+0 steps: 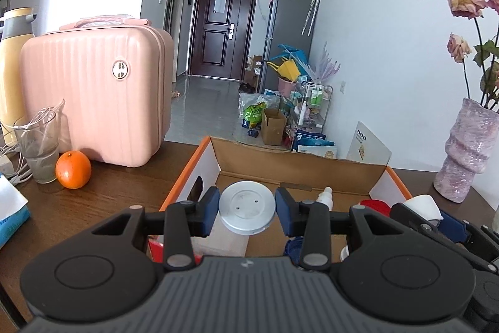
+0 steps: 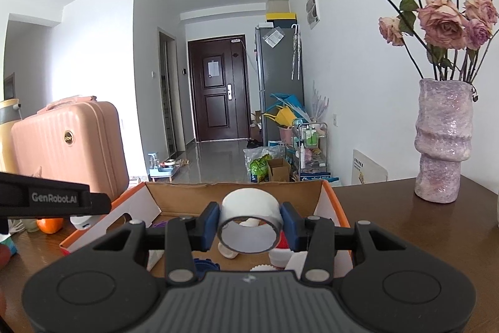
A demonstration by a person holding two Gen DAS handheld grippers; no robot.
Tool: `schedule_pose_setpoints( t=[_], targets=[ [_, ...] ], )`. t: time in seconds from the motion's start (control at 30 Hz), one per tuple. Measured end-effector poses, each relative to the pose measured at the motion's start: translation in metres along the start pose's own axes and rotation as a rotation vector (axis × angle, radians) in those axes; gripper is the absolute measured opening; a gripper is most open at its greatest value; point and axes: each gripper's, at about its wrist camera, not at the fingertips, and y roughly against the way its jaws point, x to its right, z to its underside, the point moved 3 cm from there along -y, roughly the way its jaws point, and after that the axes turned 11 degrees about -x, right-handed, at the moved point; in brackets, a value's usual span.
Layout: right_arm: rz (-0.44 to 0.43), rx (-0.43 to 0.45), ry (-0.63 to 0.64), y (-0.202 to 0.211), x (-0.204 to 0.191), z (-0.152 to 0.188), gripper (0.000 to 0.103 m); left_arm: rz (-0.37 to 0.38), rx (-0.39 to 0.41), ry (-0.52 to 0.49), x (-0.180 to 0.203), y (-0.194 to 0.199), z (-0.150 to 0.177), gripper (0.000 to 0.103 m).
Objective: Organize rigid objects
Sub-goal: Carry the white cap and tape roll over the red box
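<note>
Left gripper (image 1: 247,209): clamped edge-on across a flat round silver metal disc (image 1: 247,206), blue pads on opposite rims, disc face turned toward the camera; held above the open orange-edged cardboard box (image 1: 299,167), likely for lowering inside.

Right gripper (image 2: 249,222): clamped on a wide roll of clear tape (image 2: 249,225), pads against its two flat sides, hollow core facing the camera; held over the same box, apparently for the same purpose.

Box contents, partly hidden: small white spray bottle (image 1: 326,197), red lid (image 1: 375,205), dark blue ribbed cap (image 2: 204,264).

Dark wooden bench (image 1: 103,195): carries the box, an orange (image 1: 73,169), a pink ribbed hard-shell case (image 1: 96,102), a clear glass tumbler (image 1: 39,149), a pink textured vase of dried roses (image 2: 441,142); none in the box, probably not part of the sorting.
</note>
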Motion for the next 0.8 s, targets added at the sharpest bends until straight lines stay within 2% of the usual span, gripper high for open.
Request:
schedule_pose_setpoints(
  t=[0.8],
  targets=[
    [0.025, -0.041, 0.032, -0.038, -0.011, -0.013, 0.042, -0.024, -0.011, -0.048, -0.001, -0.042, -0.018, 0.040]
  ],
)
